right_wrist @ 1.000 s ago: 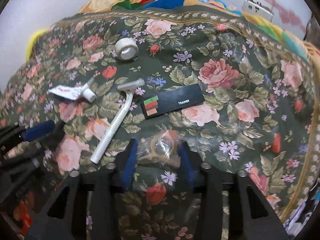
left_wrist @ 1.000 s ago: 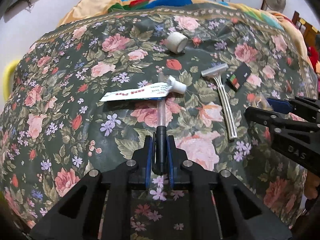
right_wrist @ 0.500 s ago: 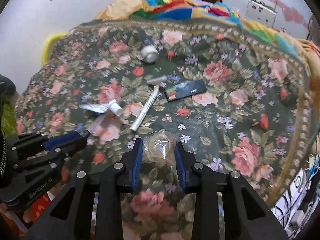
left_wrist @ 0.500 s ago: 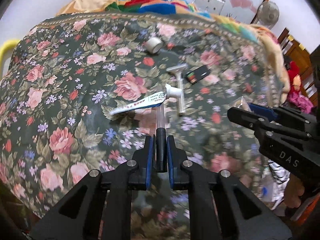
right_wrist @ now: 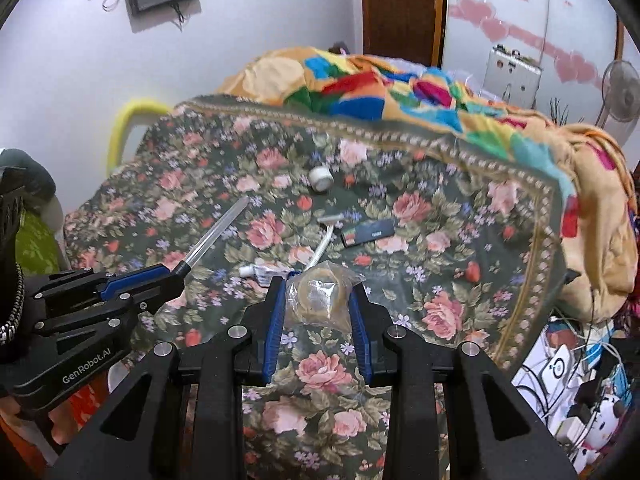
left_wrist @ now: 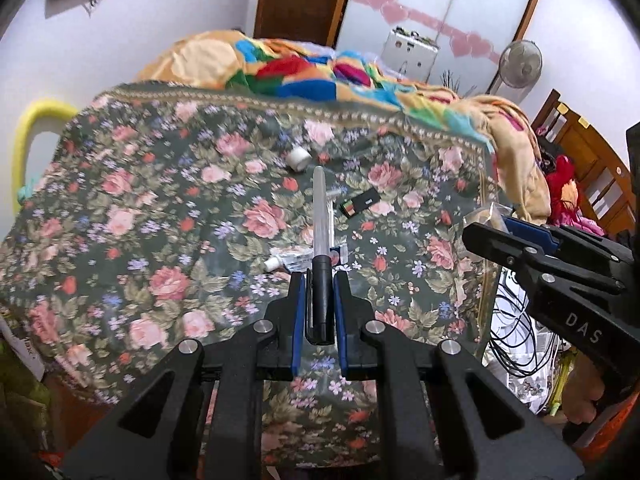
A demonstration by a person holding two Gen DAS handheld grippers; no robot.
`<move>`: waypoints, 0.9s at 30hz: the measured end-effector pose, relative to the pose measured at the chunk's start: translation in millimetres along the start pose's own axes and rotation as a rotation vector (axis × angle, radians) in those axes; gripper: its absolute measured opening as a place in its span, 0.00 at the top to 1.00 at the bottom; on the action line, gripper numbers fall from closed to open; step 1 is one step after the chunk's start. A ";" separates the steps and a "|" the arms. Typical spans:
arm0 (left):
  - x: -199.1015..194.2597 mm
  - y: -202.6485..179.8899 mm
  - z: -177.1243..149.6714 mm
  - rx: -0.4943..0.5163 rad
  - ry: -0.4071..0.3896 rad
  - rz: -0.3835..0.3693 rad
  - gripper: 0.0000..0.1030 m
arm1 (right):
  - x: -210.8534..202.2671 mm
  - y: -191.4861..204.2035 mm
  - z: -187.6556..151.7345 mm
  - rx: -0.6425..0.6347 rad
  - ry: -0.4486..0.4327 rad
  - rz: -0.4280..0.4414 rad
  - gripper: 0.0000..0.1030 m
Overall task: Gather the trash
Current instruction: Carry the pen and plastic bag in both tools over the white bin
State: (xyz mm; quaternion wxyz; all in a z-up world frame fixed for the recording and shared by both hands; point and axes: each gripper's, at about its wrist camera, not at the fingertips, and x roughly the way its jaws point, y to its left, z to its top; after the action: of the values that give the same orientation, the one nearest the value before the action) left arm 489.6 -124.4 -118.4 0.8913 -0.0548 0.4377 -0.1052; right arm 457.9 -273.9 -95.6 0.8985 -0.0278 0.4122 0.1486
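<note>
Left gripper [left_wrist: 320,308]: clamped on a pen [left_wrist: 321,256], held above the floral bedspread [left_wrist: 160,208]; its own view hides the razor [right_wrist: 325,240] behind the pen. Right gripper [right_wrist: 318,304]: jaws lately narrowed, pressing a crumpled clear bag [right_wrist: 320,294]. Right view alone shows 4 items clearly on the bedspread: tape roll [right_wrist: 320,178] at 12 o'clock, razor and dark card [right_wrist: 368,232] at centre, tube [right_wrist: 260,271] at 6.

Matt floral cloth bedspread [left_wrist: 168,208]; glossy clear plastic bag [right_wrist: 320,296]; smooth plastic pen [left_wrist: 321,216].
</note>
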 end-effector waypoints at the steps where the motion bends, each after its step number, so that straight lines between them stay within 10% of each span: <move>1: -7.8 0.8 -1.8 0.001 -0.010 0.005 0.88 | -7.0 3.5 0.4 -0.004 -0.010 0.003 0.73; 27: -222.1 138.9 -143.0 -0.204 -0.154 0.287 0.88 | -95.0 205.9 -42.1 -0.279 -0.098 0.220 0.73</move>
State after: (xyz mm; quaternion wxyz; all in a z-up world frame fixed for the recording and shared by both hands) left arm 263.7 62.1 -61.3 0.9178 -0.0898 0.3798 0.0723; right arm 308.9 -107.8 -37.3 0.8832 -0.0999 0.3440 0.3027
